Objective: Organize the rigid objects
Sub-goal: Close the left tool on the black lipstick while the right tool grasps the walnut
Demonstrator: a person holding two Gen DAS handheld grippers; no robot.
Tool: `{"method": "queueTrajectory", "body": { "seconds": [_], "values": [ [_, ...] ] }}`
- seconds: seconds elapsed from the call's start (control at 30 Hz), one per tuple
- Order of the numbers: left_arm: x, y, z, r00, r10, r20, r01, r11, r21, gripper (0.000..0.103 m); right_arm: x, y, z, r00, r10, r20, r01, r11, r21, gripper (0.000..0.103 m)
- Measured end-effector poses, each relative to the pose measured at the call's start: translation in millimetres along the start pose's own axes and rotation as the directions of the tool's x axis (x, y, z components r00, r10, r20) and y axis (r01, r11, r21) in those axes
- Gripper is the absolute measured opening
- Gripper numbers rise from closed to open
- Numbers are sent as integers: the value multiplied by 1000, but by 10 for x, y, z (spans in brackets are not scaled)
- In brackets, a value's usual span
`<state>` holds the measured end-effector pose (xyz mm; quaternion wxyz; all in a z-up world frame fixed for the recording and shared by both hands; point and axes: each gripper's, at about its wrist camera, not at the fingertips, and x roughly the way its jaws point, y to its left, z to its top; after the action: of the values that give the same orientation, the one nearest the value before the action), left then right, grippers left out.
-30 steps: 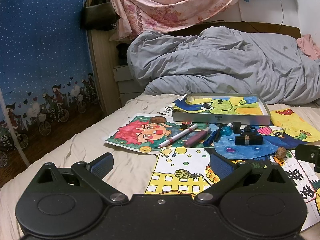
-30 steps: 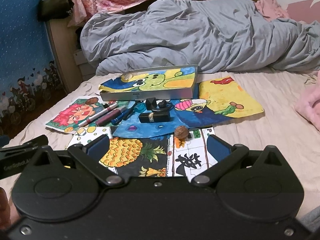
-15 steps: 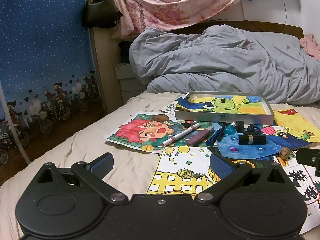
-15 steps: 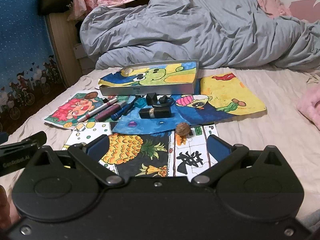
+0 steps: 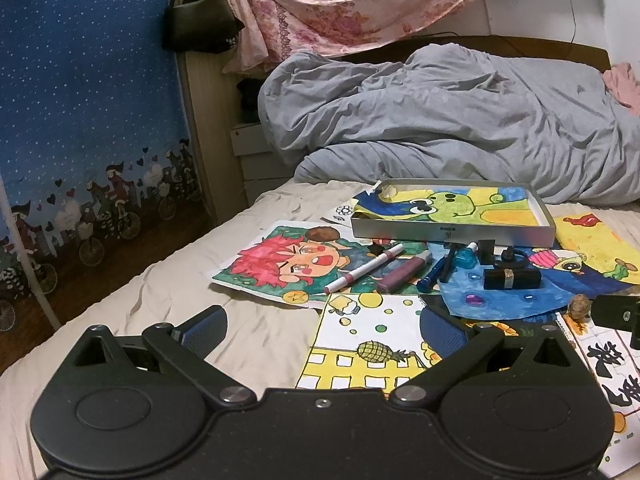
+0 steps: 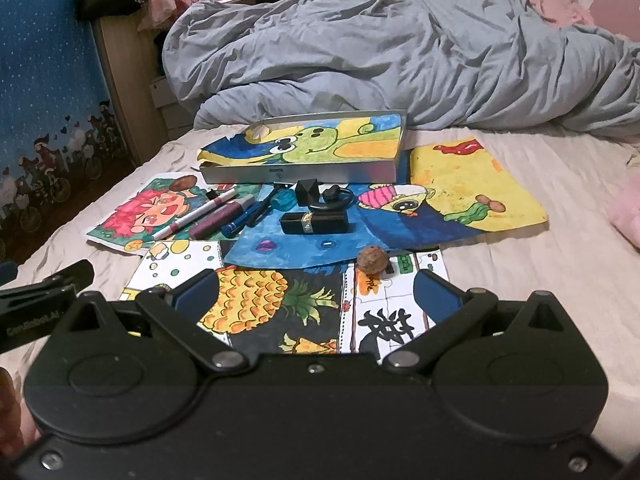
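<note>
On the bed lies a shallow metal tray point(image 5: 452, 234) point(image 6: 304, 174) with a drawing inside. In front of it, on colourful drawings, lie a white and pink marker point(image 5: 362, 269) point(image 6: 194, 214), a purple tube point(image 5: 404, 271) point(image 6: 222, 216), a blue pen point(image 5: 434, 274) point(image 6: 244, 218), a black lipstick case point(image 5: 512, 278) point(image 6: 314, 222), a small teal bottle point(image 6: 285, 200) and a walnut point(image 5: 580, 306) point(image 6: 372, 259). My left gripper point(image 5: 322, 328) is open above the pineapple drawing. My right gripper point(image 6: 316, 292) is open just short of the walnut. Both hold nothing.
A rumpled grey duvet point(image 5: 460, 120) fills the far half of the bed. A blue curtain point(image 5: 80, 100) hangs at the left past the bed edge. Bare beige sheet point(image 6: 560, 264) lies right of the drawings. The left gripper's body point(image 6: 44, 304) shows at the right view's left edge.
Both grippers have drifted slightly forward and lower toward the objects; the walnut sits closer to the right gripper's fingers. Nothing on the bed has moved.
</note>
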<state>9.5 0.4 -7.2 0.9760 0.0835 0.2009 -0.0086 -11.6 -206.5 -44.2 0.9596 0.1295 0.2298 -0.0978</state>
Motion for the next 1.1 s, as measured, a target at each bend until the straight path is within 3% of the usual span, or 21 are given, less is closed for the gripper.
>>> {"method": "queueTrajectory", "body": {
  "seconds": [0.2,0.4,0.73,0.9,1.1],
  "values": [
    [78,-2,34,1000,-5,-3,5,1000,-10,102,26,-15,25,999,-16,31,16,1000,4,103],
    [239,-108,86,999,-33,1,33,999,20,102,371,-71,149,999,-32,-40,29,996,-79,102],
    [1076,-448,292,982,-184,-43,185,983,8,102,1026,-214,275,991,-52,-127,28,983,-181,102],
    [1463,-696,342,950,-308,-59,310,950,28,102,1202,-207,254,991,-32,-130,7,983,-183,99],
    [1856,-1003,424,866,-492,-85,499,847,181,100,1355,-205,191,987,-40,-154,13,984,-177,75]
  ]
}}
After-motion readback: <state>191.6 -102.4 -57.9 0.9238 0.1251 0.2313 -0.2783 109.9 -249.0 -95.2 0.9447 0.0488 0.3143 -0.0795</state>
